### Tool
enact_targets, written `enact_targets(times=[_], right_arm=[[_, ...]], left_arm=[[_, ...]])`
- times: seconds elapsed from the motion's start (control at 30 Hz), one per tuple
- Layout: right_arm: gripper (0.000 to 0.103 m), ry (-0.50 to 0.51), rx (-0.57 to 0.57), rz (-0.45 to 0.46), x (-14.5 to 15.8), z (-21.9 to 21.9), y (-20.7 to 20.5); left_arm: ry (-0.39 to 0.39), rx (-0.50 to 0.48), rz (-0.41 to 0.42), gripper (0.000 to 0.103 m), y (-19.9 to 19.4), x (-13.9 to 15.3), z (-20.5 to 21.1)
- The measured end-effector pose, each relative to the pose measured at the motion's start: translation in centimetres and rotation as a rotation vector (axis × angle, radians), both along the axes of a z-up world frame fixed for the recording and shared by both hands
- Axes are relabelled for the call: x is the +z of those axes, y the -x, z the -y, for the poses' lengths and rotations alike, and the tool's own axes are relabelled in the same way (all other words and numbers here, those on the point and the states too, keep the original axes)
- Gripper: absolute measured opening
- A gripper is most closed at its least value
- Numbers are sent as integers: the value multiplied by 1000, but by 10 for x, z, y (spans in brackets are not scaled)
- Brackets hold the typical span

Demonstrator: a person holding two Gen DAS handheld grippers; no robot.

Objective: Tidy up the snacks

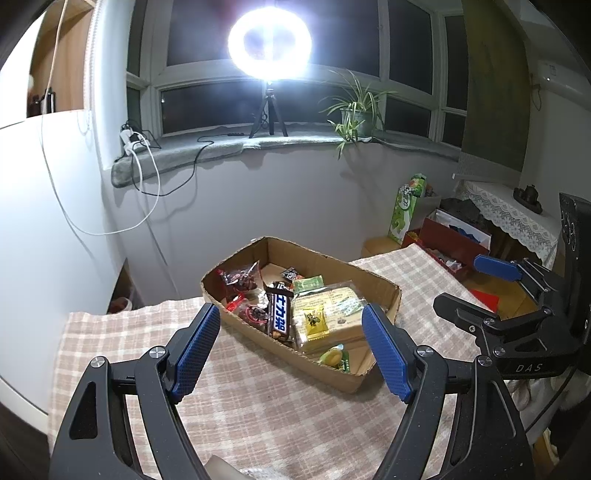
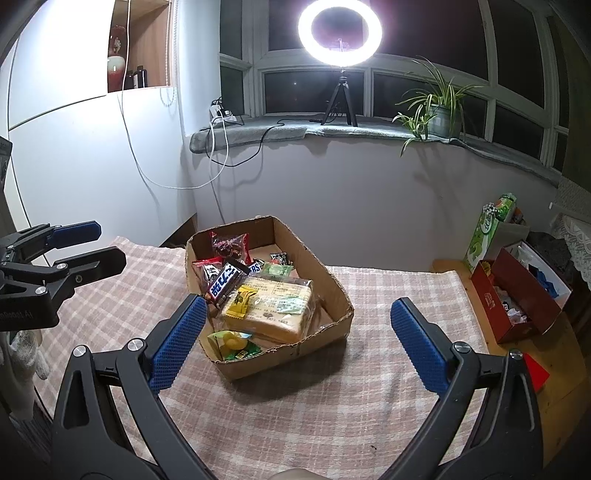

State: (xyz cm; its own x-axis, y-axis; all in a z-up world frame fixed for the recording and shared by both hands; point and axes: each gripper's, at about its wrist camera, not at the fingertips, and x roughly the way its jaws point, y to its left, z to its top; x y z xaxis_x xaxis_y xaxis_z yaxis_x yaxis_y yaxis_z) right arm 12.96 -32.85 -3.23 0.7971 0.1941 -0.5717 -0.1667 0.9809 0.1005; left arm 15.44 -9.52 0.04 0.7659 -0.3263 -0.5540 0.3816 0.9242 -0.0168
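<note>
A shallow cardboard tray sits on the checked tablecloth and holds several snacks. Among them are a clear-wrapped pack of biscuits, a dark chocolate bar, a yellow sachet, a green-yellow candy packet and red-wrapped sweets. My left gripper hangs open above the tray's near side, holding nothing. Also open and empty, my right gripper hovers over the tray's near right corner. Each gripper shows in the other's view, the right gripper and the left gripper.
The tablecloth covers a small table near a grey wall. A red box and a green carton stand at the right. A ring light and a potted plant are on the window sill.
</note>
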Motion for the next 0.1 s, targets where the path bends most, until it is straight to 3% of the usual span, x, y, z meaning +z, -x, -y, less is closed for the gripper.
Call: enact_targets(times=[0.1], right_arm=[[102, -2, -4, -1, -1, 1, -2]], left_arm=[[-7, -1, 4, 79, 0, -2, 1]])
